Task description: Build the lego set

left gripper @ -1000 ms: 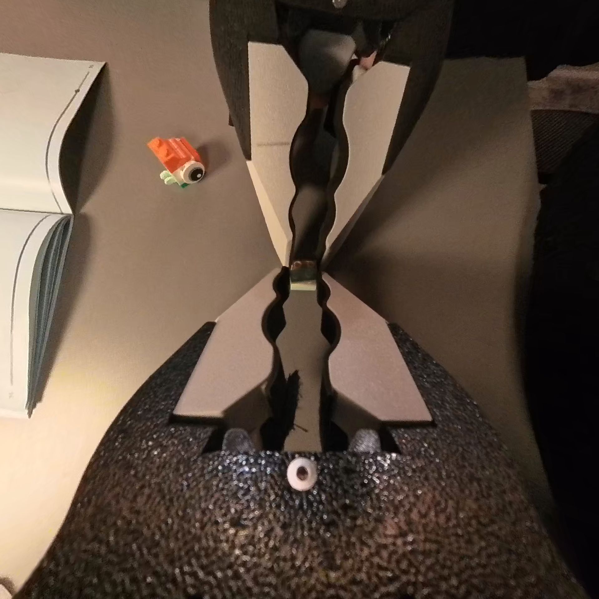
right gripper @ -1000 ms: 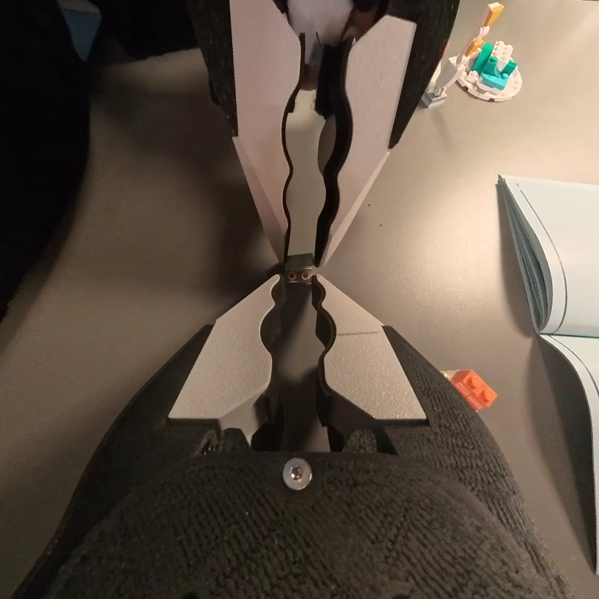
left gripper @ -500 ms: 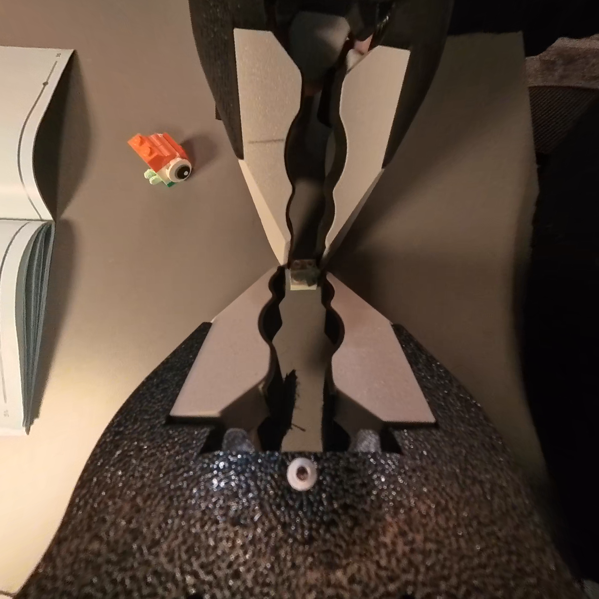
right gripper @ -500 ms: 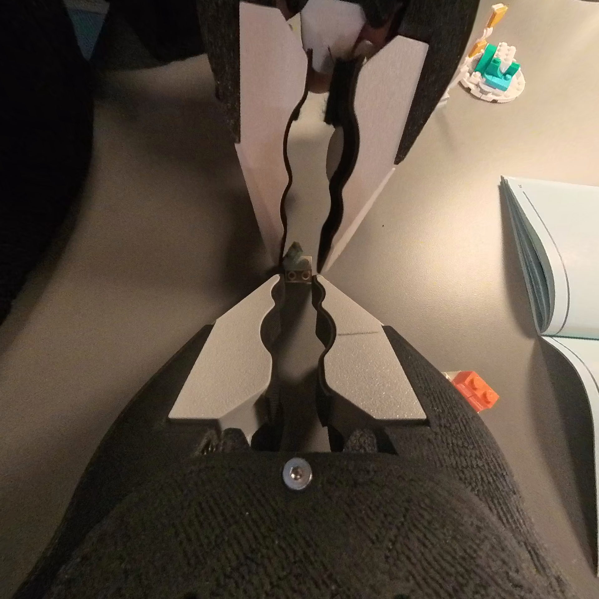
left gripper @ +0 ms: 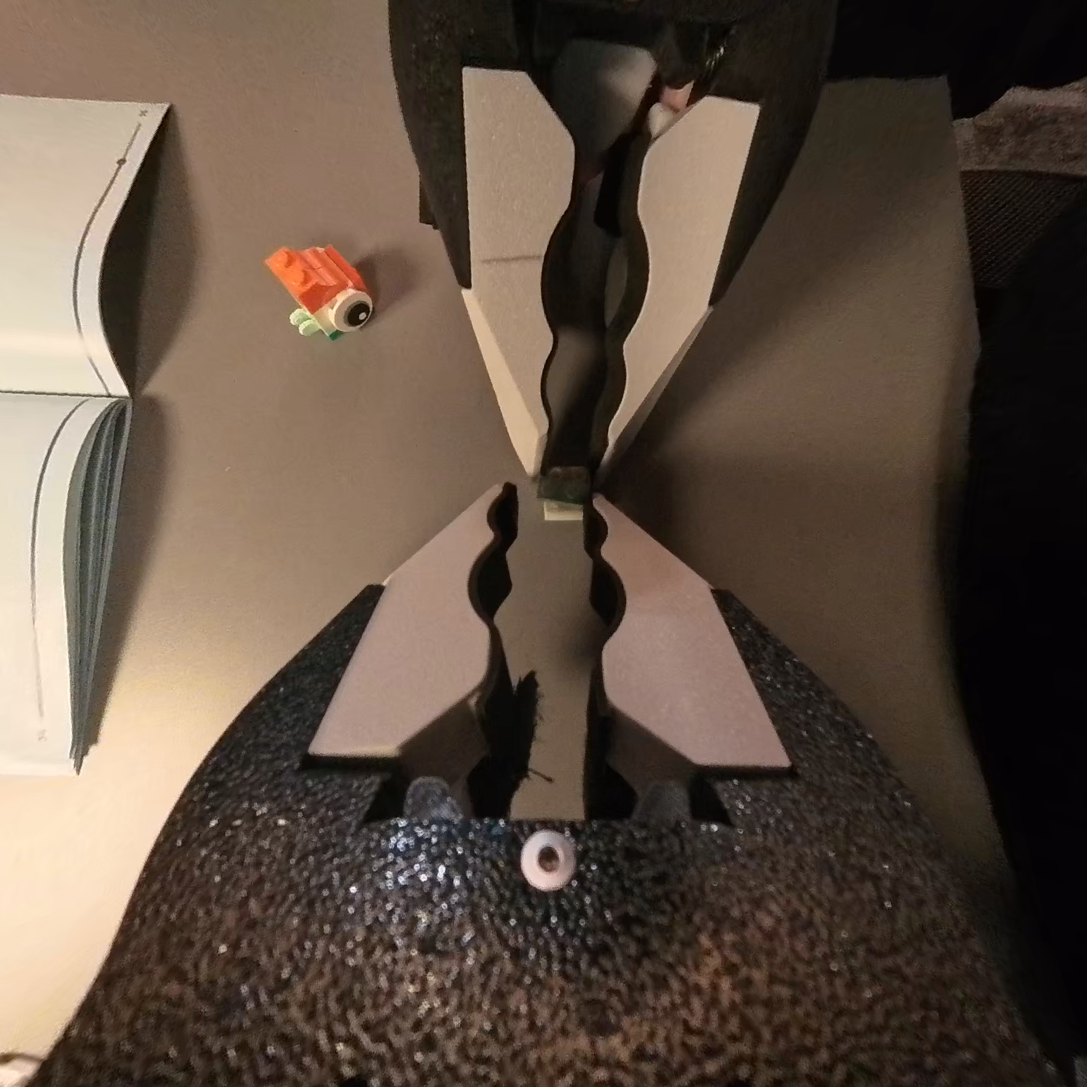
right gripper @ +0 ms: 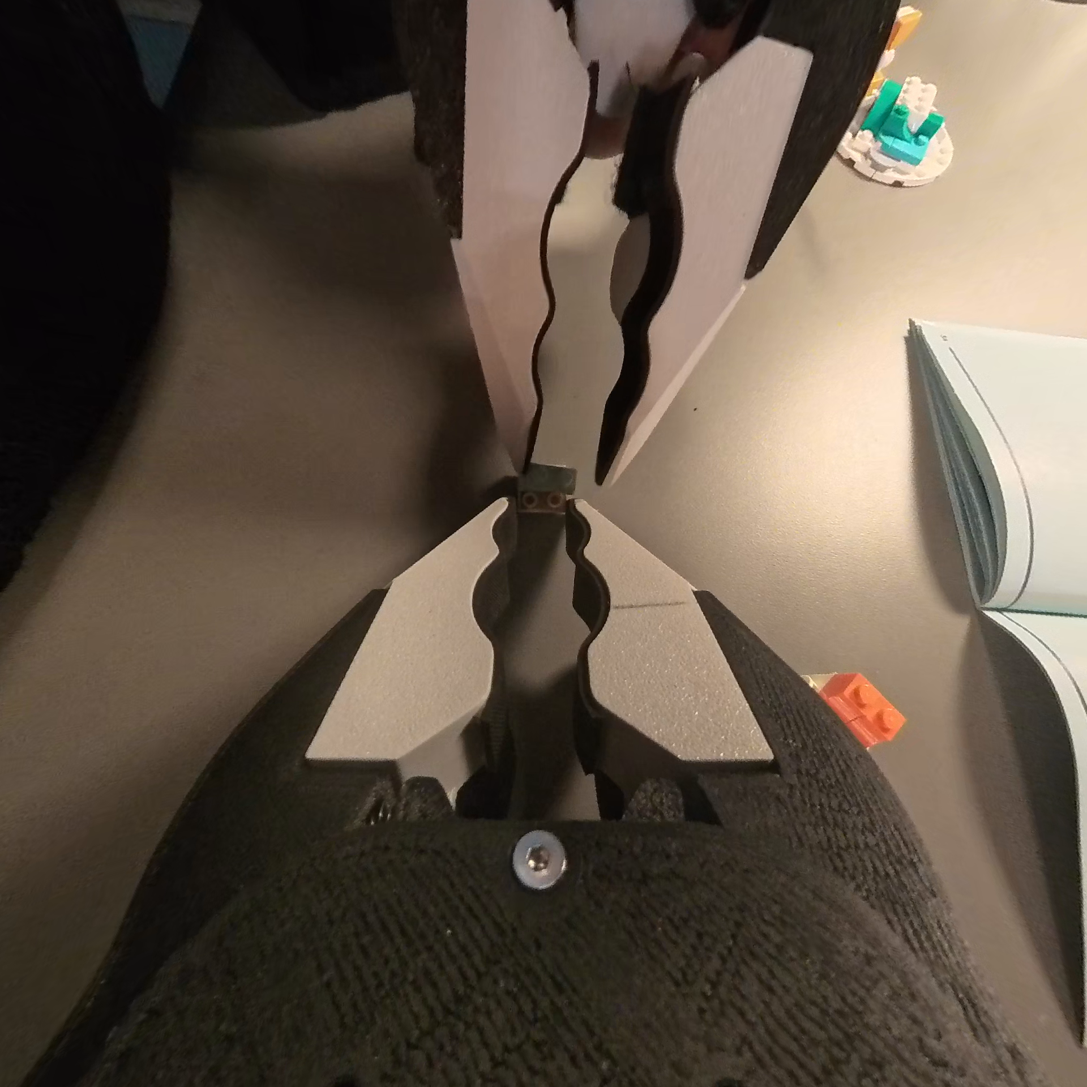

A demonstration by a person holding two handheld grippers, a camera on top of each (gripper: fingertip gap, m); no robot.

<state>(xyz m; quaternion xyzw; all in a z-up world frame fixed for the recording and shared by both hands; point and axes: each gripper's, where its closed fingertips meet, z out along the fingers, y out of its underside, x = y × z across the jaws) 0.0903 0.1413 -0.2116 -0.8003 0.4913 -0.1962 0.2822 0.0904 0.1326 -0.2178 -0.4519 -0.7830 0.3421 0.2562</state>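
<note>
The left gripper (left gripper: 550, 500) and right gripper (right gripper: 542, 503) are meeting tip to tip above the tabletop (left gripper: 294, 529). Right jaws are clamping a small lego piece (right gripper: 544, 491); left jaws are standing apart around it.

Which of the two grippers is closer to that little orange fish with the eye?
Right. The orange fish lies close beside the body of the right gripper; the left gripper has it well ahead, off to its left.
</note>
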